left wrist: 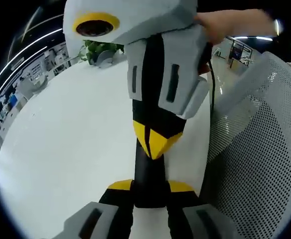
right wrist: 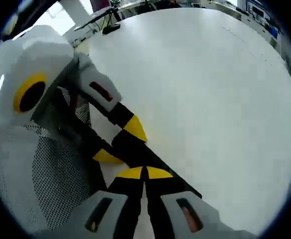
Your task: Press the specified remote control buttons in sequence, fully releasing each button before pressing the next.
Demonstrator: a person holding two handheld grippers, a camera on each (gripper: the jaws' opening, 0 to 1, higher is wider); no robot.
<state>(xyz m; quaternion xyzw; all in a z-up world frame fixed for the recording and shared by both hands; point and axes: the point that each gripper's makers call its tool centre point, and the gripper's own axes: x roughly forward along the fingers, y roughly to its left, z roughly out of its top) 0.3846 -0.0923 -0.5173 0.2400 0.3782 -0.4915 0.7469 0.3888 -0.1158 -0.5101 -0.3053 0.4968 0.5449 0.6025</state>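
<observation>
The left gripper (left wrist: 150,185) has its jaws pinching a slim black remote control (left wrist: 148,172) by its long edges, so the remote stands up between the yellow tips and runs forward from them. Straight ahead of those jaws, the right gripper (left wrist: 155,142) points back toward them with its jaws pressed together, and its joined yellow tip meets the far end of the remote. In the right gripper view its own tips sit side by side on the dark body. The buttons are hidden, so I cannot tell which key, if any, is under the tip.

The step in hand looks like a single press. To do it well:

- Keep the left pinch firm so the remote cannot pivot.
- Push along the right jaws' own axis, not sideways.
- Lift fully clear before moving to the next key.
- Tilting the button face toward a camera would let the target be checked.

Beyond both jaws lies the white table (right wrist: 210,84), and a mesh chair (left wrist: 255,149) stands beside the left jaws.
</observation>
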